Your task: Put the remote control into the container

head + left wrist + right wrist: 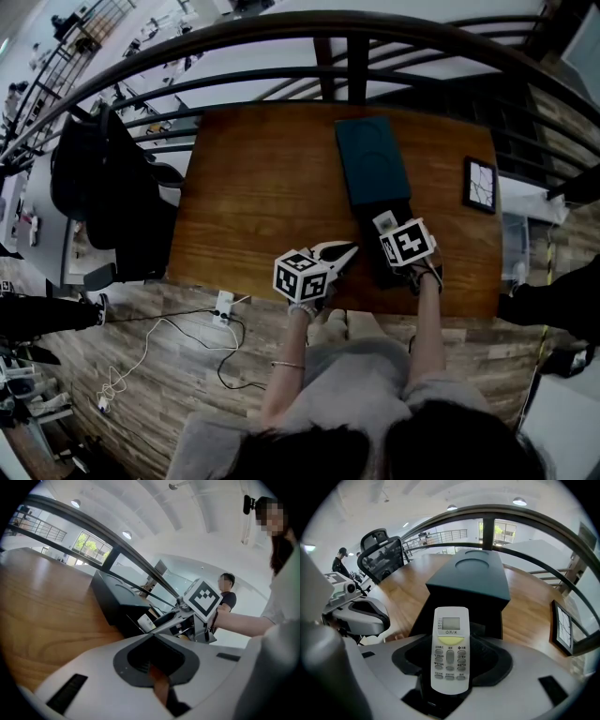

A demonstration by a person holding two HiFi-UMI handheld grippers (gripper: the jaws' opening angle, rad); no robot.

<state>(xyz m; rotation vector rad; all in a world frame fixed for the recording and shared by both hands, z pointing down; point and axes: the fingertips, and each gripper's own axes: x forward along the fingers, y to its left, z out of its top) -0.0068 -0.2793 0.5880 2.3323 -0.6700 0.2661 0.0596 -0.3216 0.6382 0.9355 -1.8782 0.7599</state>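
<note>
Looking down from the head view, where's the remote control (384, 223)?

It's pinched in the right gripper (394, 234), its front end over the near, black part of the container (373, 159) on the table (253, 178). I'd say it isn't in yet, only lined up for the drop.

And the left gripper (336, 253)?

It sits just beside the right one, near the table's front edge, out of the way. That's probably deliberate, since one gripper is enough here.

What does the left gripper view add?

Its jaws are pressed together with nothing between them. Past them the right gripper carries the remote toward the container's side.

And the right gripper view?

The jaws clamp the remote by its lower half, buttons up and screen end forward. That grip leaves the front free to go in first. The container stands straight ahead, teal top behind and black section nearest. Whether that black part is an opening, I can't tell. A small frame (562, 625) lies well to the right, clear of the path.
</note>
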